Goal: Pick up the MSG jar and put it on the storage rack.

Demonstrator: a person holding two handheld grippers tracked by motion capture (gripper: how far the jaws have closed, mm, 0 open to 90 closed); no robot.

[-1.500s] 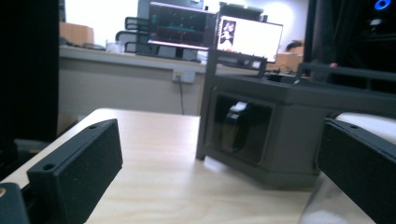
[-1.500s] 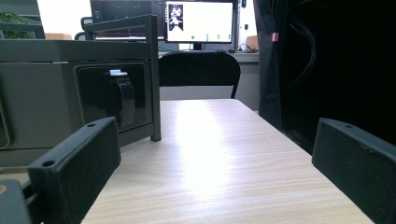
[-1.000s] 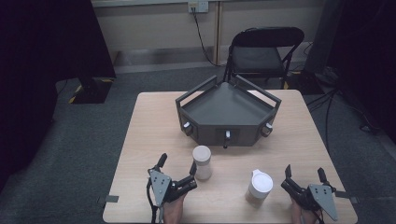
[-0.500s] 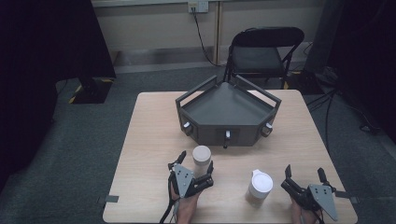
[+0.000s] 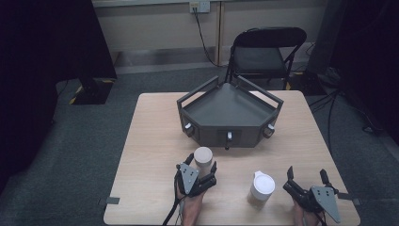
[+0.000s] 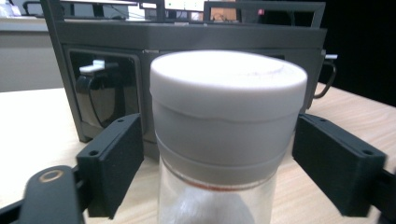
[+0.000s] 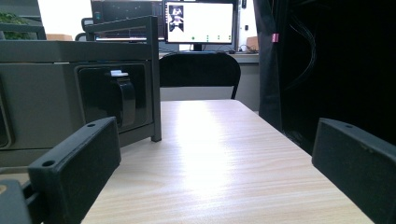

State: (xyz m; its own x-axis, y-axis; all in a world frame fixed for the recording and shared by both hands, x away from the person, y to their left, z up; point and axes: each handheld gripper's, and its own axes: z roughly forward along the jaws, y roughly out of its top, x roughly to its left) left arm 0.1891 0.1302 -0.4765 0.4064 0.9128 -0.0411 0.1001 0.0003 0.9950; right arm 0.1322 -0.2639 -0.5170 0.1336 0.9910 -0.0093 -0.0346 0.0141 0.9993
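Left tool (image 5: 201, 173) is seen at the near side of the bench (image 5: 150, 141), set around a capped jar (image 5: 203, 157). In the left gripper view the jar (image 6: 219, 140) stands upright between the 2 black jaws, white cap on top, clear body below. The jaws have just been closing with the jar between them; a narrow gap is still seen on each side, so the pads are not pressing on it and nothing is clamped.

The jar is placed on the bench just near of the grey tray (image 5: 229, 113), roughly in line with the tray's middle knob. In the left gripper view the tray (image 6: 187, 42) is seen right behind the jar.

A 2nd jar (image 5: 261, 187) with a white lid stands to the right of the first, near the bench's near edge, apart from both tools.

Right tool (image 5: 306, 181) is held at the near right corner of the bench, just right of the 2nd jar, not touching it. Its jaws stand wide apart with bare bench top (image 7: 219, 158) between them; nothing is gripped.

A black chair (image 5: 266, 52) is seen beyond the far edge of the bench.
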